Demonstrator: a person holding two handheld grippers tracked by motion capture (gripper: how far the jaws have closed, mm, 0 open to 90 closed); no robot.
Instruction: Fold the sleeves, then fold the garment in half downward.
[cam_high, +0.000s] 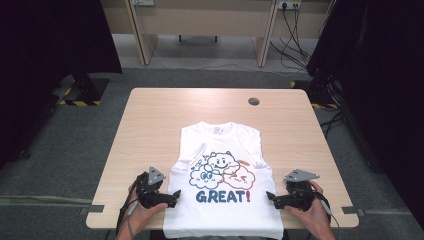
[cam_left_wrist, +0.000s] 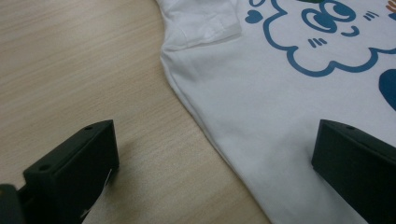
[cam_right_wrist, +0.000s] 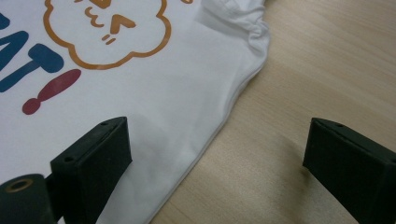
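Note:
A white T-shirt (cam_high: 222, 170) with cartoon clouds and the word GREAT! lies flat, front up, on the wooden table (cam_high: 150, 120), collar away from me and hem hanging over the near edge. My left gripper (cam_high: 172, 196) stands open at the shirt's left side seam. In the left gripper view its jaws straddle the shirt's edge (cam_left_wrist: 205, 126), one over wood, one over cloth. My right gripper (cam_high: 271, 197) stands open at the right side seam, and its jaws likewise straddle the shirt's edge (cam_right_wrist: 219, 126). Neither holds anything.
A round cable hole (cam_high: 254, 101) sits near the table's far right. Bare wood lies to both sides of the shirt and beyond the collar. Dark curtains flank the table, and cables trail on the floor at the far right (cam_high: 295, 45).

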